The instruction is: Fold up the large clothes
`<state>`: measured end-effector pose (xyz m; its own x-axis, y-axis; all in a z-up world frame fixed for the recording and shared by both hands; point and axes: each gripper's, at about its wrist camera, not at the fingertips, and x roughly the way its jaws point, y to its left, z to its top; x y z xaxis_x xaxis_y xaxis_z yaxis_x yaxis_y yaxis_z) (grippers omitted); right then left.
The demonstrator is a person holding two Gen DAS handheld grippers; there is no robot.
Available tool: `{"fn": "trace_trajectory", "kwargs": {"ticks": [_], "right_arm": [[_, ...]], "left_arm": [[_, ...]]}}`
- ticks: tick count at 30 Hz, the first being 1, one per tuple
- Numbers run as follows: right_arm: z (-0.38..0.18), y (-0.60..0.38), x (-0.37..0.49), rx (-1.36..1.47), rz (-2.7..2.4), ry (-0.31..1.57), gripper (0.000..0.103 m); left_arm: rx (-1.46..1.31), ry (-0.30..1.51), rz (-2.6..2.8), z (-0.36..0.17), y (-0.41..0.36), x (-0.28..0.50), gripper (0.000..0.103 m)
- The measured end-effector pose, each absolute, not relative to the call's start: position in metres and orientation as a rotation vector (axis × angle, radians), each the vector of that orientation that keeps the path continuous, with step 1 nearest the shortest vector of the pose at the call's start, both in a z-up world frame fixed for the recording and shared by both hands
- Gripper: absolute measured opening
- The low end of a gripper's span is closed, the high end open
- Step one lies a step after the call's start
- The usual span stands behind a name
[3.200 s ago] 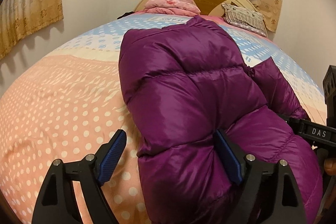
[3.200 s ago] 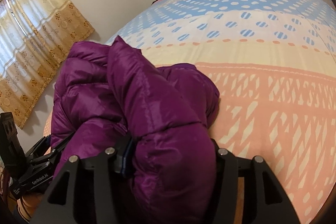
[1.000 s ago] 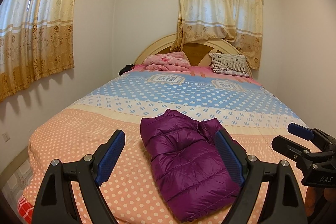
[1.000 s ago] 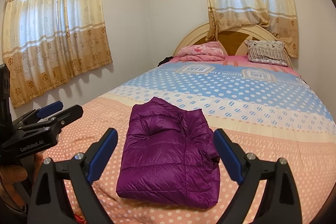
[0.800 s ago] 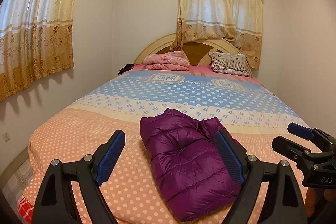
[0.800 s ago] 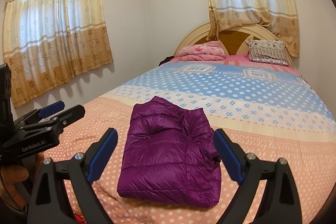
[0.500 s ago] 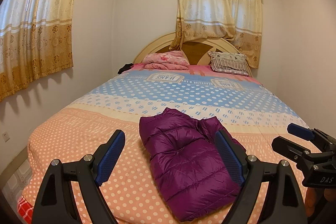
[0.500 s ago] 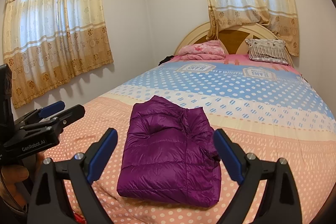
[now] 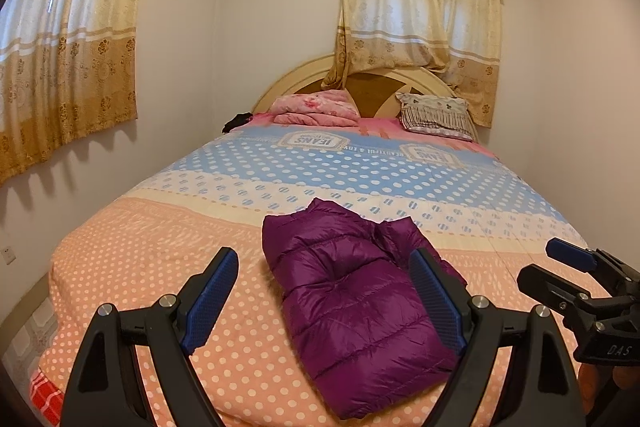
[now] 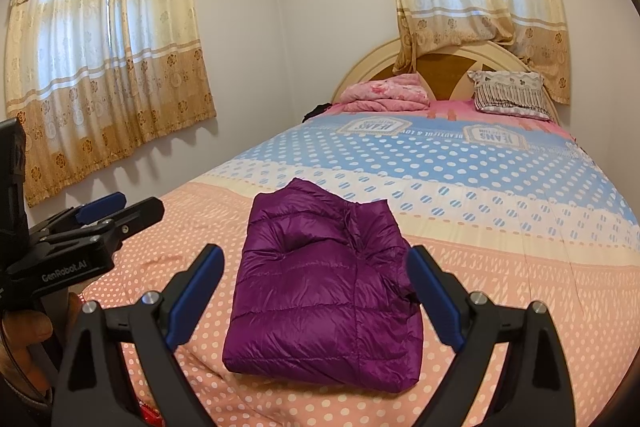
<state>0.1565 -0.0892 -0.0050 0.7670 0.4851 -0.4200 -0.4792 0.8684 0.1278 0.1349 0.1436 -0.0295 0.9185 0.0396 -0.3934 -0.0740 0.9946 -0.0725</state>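
A purple quilted down jacket point(image 9: 352, 303) point(image 10: 328, 287) lies folded into a compact bundle on the pink dotted end of the bedspread point(image 9: 160, 247) point(image 10: 520, 287). My left gripper point(image 9: 324, 287) hovers open above the bed's foot, its blue pads wide apart and empty, the jacket lying beyond them. My right gripper point(image 10: 316, 285) is open too, held back from the jacket with nothing between its pads. Each gripper shows in the other's view: the right gripper point(image 9: 580, 279) at the right edge, the left gripper point(image 10: 100, 219) at the left edge with a hand below it.
The bed fills the room, walls close on both sides. A folded pink blanket point(image 9: 316, 109) and a striped pillow point(image 9: 436, 115) lie by the headboard point(image 10: 448, 61). Curtains point(image 9: 416, 11) cover two windows. A dark item point(image 9: 236, 121) sits at the bed's far left corner.
About three seconds ago both grippers were close in, the right one clamped on the jacket. Over the last second both stand withdrawn, open and still, and the jacket has not moved.
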Motion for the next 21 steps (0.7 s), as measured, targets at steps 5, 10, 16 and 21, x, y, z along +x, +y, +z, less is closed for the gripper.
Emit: {"fn": "trace_trajectory", "kwargs": {"ticks": [5, 10, 16, 21], "right_arm": [[-0.0063, -0.0881, 0.156, 0.012, 0.524, 0.463, 0.095], [-0.0089, -0.0881, 0.1551, 0.008, 0.532, 0.47, 0.095], [-0.0107, -0.0872, 0.1557, 0.007, 0.533, 0.476, 0.095], [-0.0119, -0.0883, 0.1559, 0.005, 0.535, 0.479, 0.095]], "left_arm": [[-0.078, 0.391, 0.052, -0.0284, 0.1416, 0.1344, 0.088], [-0.065, 0.397, 0.053, -0.0296, 0.1392, 0.1361, 0.088], [-0.057, 0.4, 0.06, -0.0327, 0.1391, 0.1374, 0.088], [-0.047, 0.394, 0.059, -0.0354, 0.1362, 0.1378, 0.088]]}}
